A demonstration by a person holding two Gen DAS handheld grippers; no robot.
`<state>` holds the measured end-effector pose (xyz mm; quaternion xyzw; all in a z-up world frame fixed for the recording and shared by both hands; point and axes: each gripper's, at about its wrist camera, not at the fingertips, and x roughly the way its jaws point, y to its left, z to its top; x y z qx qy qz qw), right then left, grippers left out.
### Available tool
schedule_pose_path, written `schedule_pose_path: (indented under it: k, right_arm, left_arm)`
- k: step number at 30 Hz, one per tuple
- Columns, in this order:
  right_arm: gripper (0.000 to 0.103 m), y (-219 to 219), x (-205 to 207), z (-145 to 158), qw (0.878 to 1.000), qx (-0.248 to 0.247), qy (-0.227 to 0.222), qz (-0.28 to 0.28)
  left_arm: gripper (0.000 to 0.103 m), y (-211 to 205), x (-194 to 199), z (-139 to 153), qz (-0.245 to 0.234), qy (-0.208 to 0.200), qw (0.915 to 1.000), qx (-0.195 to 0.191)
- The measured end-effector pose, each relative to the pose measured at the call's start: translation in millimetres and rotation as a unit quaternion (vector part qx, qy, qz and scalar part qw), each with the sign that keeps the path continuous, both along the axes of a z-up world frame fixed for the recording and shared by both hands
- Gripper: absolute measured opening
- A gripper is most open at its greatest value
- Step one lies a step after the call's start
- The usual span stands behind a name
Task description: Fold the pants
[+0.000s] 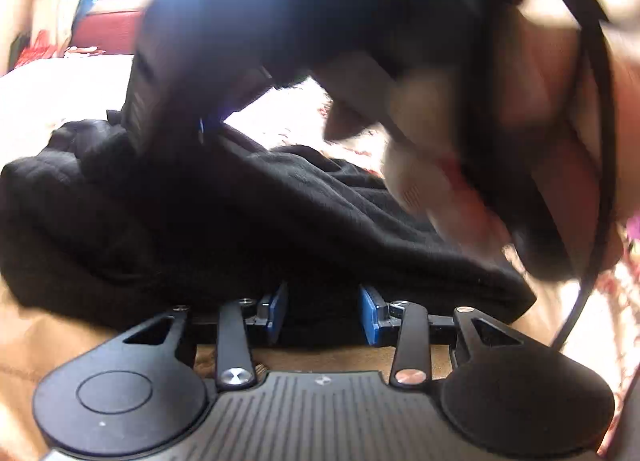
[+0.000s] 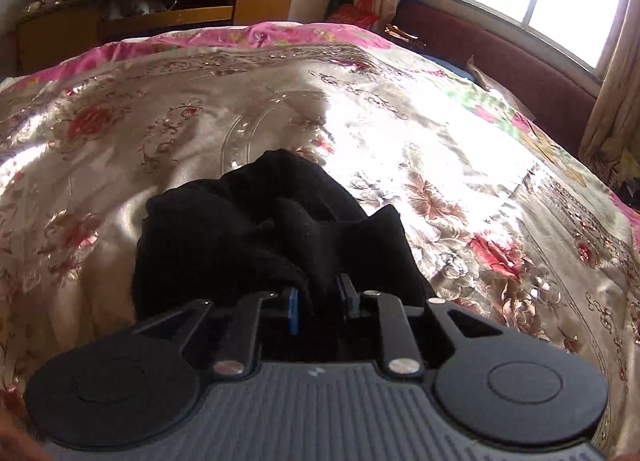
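Sunlit bedroom, shiny floral bedspread (image 2: pixel 160 165) on the bed, with the black pants (image 2: pixel 256 229) bunched mid-bed. The left gripper (image 1: pixel 324 311) and right gripper (image 2: pixel 318 303) each have fabric between part-open jaws, probably holding edges to carry the fold over; can't tell how firmly they're pinching.

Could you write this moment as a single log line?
left tool: black pants between pads | right tool: pants between pads | bedspread underneath
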<state>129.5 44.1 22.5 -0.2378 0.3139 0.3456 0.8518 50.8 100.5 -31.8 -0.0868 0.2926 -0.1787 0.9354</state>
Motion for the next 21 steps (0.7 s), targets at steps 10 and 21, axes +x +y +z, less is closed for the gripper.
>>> schedule_pose_path:
  k: [10,21]
  right_arm:
    - [0.048,13.3,-9.3,-13.6,0.999,-0.037,-0.037,0.012]
    - [0.049,-5.4,12.7,37.2,0.996,0.081,0.020,-0.021]
  left_arm:
    - [0.053,19.7,-3.4,-7.4,-0.015,-0.011,0.9996,-0.023]
    - [0.053,46.8,1.8,-10.3,-0.027,-0.014,0.9984,-0.047]
